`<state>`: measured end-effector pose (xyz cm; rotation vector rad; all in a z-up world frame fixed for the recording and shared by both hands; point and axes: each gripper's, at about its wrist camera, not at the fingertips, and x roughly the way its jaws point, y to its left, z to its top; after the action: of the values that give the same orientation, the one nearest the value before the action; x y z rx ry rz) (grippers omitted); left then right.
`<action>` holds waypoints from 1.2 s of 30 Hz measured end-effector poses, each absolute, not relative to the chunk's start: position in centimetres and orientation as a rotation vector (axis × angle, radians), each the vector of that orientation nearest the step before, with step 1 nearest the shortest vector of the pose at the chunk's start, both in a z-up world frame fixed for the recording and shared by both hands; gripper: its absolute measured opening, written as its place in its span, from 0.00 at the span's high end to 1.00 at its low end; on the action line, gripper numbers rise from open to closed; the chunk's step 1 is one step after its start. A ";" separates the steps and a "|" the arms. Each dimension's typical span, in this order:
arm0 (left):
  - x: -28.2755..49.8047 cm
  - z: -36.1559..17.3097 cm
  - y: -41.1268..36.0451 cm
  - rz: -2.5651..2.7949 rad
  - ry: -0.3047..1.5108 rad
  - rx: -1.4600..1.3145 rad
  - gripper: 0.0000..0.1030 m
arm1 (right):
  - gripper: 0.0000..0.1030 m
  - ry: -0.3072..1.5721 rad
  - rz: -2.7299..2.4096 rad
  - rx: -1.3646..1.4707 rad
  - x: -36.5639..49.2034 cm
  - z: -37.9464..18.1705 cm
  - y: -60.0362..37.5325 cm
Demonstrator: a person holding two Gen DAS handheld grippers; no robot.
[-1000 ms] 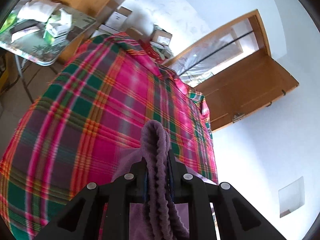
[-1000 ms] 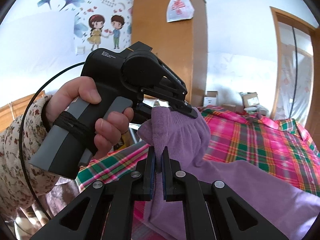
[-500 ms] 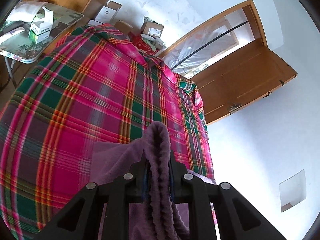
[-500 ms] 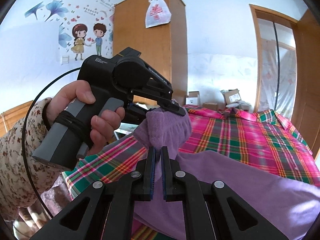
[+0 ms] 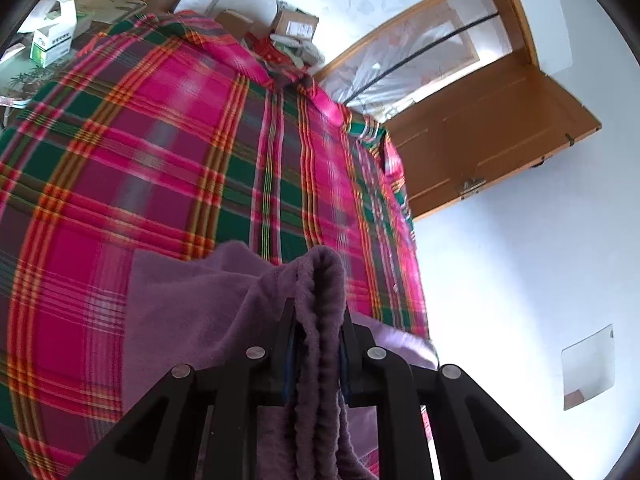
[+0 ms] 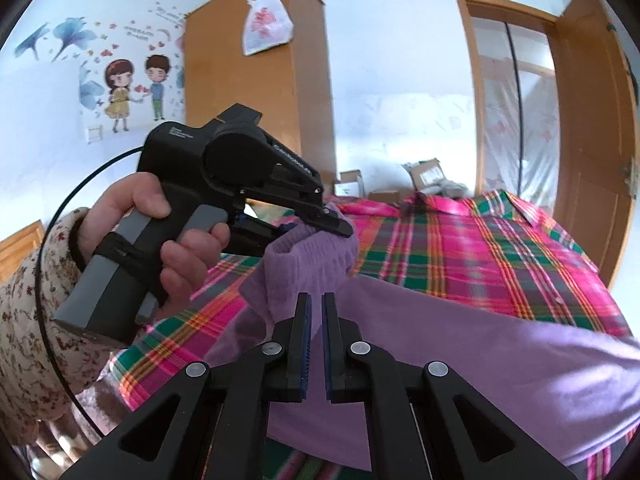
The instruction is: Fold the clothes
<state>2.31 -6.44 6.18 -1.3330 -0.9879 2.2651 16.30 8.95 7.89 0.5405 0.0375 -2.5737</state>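
White walls and orange-brown woodwork frame a bed covered by a pink, green and orange plaid sheet (image 5: 168, 168), which fills most of both views.

Nearest the left wrist camera, the left gripper (image 5: 316, 320) is pinched tight on a thick ribbed fold of a purple garment (image 5: 192, 312); the cloth bulges above the fingertips and hangs down between the black arms, hiding the inner pads. More of the purple fabric spreads flat on the sheet to the left, and its lower part is cut off by the gripper frame.

From the right wrist camera, the right gripper (image 6: 314, 308) shows its two fingers close together with a narrow gap. Purple cloth lies behind and below them, but whether any is caught between the blue pads cannot be made out. Just beyond, a hand (image 6: 160, 240) in a floral sleeve (image 6: 28, 340) grips the handle of the left tool, whose tip clamps the bunched purple edge.

Farther back stand cardboard boxes (image 6: 428, 174) at the bed's far end, a wooden wardrobe (image 6: 256, 92) with a plastic bag (image 6: 266, 20) hanging on it, and an open door (image 5: 492, 128). Cartoon wall stickers (image 6: 134, 88) are on the left wall.
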 end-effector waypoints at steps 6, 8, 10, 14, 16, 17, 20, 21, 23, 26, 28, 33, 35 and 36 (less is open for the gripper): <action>1.4 4.8 -4.2 2.230 -0.965 -1.400 0.84 | 0.95 -0.010 -2.584 0.660 15.0 6.4 10.9; 1.2 4.2 -3.7 2.217 -0.961 -1.423 0.82 | 0.95 -0.038 -2.575 0.707 14.5 5.8 11.5; 1.0 3.7 -3.3 2.203 -0.956 -1.445 0.81 | 0.95 -0.079 -2.563 0.747 13.9 5.3 12.0; 0.8 2.9 -2.9 2.174 -0.961 -1.464 0.79 | 0.93 -0.189 -2.535 0.844 12.5 4.3 13.4; 0.9 3.1 -2.8 2.167 -0.963 -1.450 0.77 | 0.89 -0.245 -2.517 0.872 11.9 3.9 14.2; 0.9 3.2 -2.8 2.162 -0.961 -1.440 0.75 | 0.83 -0.282 -2.504 0.887 11.5 3.7 14.7; 1.1 3.6 -2.6 2.134 -0.956 -1.405 0.75 | 0.72 -0.379 -2.462 0.933 10.6 3.3 15.9; 1.1 3.7 -2.5 2.126 -0.954 -1.398 0.75 | 0.72 -0.410 -2.443 0.952 10.2 3.0 16.2; 1.2 3.7 -2.4 2.115 -0.956 -1.407 0.75 | 0.70 -0.513 -2.390 0.996 9.6 2.4 17.2; 1.3 3.7 -2.6 2.108 -0.948 -1.411 0.74 | 0.66 -0.726 -2.277 1.049 8.5 1.1 19.0; 1.6 3.6 -3.0 2.114 -0.954 -1.413 0.74 | 0.59 -0.842 -2.198 1.059 7.9 0.6 19.9; 3.3 3.4 -6.0 2.161 -1.008 -1.381 0.74 | 0.58 -0.941 -2.047 1.148 6.2 -0.5 19.9; 4.2 3.6 -7.2 2.185 -1.028 -1.361 0.74 | 0.58 -0.946 -2.013 1.180 5.6 -0.7 19.6; 4.7 3.6 -7.9 2.197 -1.038 -1.352 0.74 | 0.58 -0.944 -1.997 1.187 5.4 -0.7 19.5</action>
<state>4.67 -7.86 3.62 -1.3515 -1.0383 2.1970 5.40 19.47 -0.67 1.1869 -0.9444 -1.9971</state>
